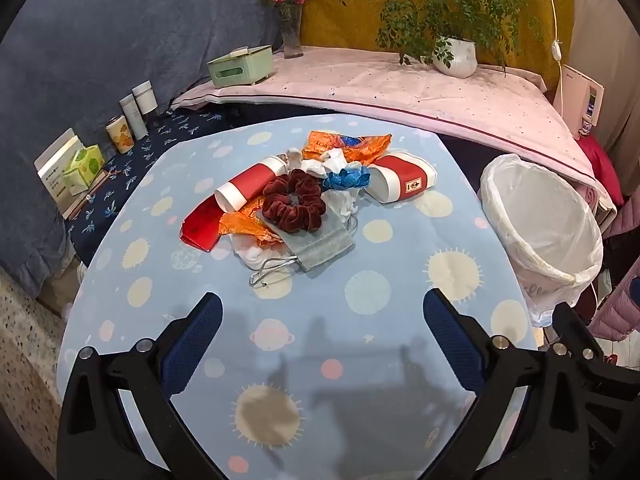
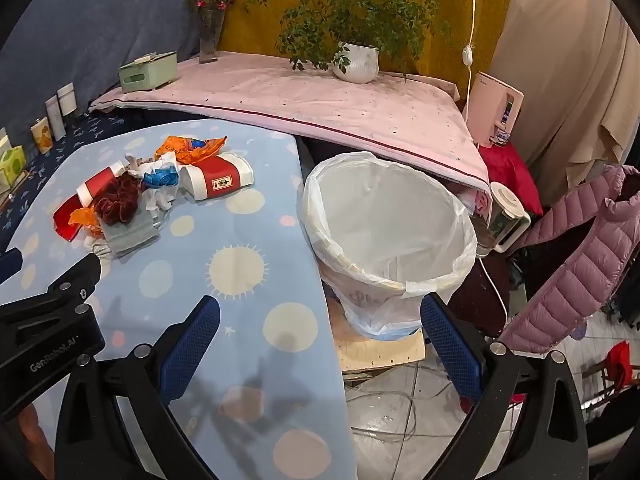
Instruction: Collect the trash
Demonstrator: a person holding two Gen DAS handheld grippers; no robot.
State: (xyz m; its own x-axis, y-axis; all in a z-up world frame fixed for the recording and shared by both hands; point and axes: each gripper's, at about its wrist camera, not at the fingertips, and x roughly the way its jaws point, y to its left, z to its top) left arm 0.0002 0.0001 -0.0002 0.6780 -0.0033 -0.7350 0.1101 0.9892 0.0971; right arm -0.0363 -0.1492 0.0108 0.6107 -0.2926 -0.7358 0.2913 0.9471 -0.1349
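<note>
While both tools hang above the planet-print tablecloth (image 1: 360,264), the left gripper (image 1: 322,320) and right gripper (image 2: 320,322) stand with textured blue pads spread wide, holding nothing. Further out, a trash pile lies mid-table: a flattened grey face mask (image 1: 320,246), a crinkled velvet scrunchie (image 1: 294,200), two red-and-white paper cups (image 1: 252,182), orange foil wrappers (image 1: 346,144) and a blue ribbon bow (image 1: 346,179). Beside the table's edge stands a round bin (image 2: 384,216) lined with thin white plastic.

The near half of the tabletop (image 1: 360,360) lies bare; the trash pile (image 1: 296,204) crowds its far middle, and the lined bin (image 2: 388,232) stands open beside its right edge
</note>
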